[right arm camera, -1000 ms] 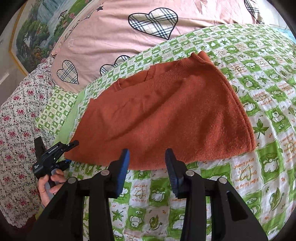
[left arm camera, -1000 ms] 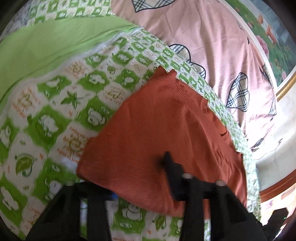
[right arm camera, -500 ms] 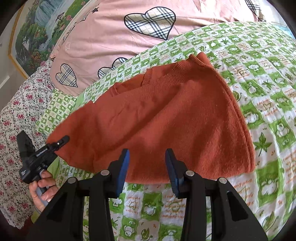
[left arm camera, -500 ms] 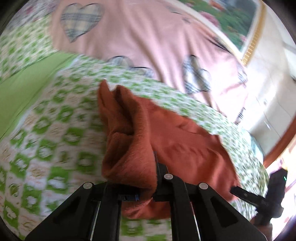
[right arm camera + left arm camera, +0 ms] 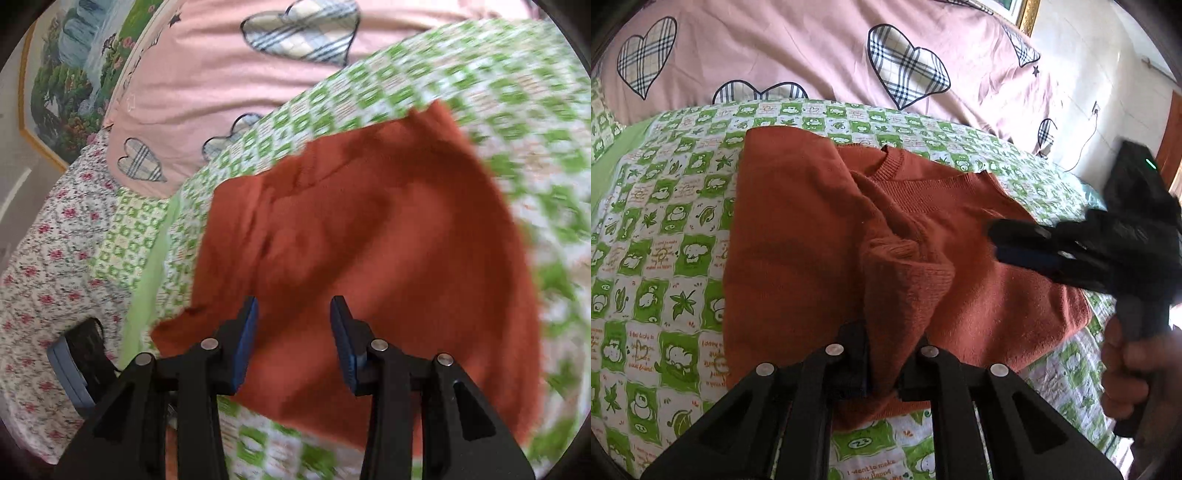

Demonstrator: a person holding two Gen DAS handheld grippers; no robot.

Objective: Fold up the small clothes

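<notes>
A rust-orange knit sweater [image 5: 798, 240] lies on the green-and-white checked bedspread [image 5: 665, 266]. My left gripper [image 5: 882, 354] is shut on a bunched fold of the sweater and holds it up over the sweater's middle. My right gripper [image 5: 293, 332] is open and empty, its blue-padded jaws spread just above the sweater [image 5: 388, 240] near its lower edge. In the left wrist view the right gripper [image 5: 1015, 240] hovers over the sweater's right side, held by a hand [image 5: 1126, 373].
A pink quilt with plaid hearts [image 5: 831, 59] is piled along the far side of the bed. A floral sheet [image 5: 48, 266] and a dark device [image 5: 85, 365] lie at the left in the right wrist view. A framed landscape painting [image 5: 66, 74] hangs behind.
My left gripper has carried the gripped sweater edge across over the sweater's body. My right gripper has moved in over the sweater, still open.
</notes>
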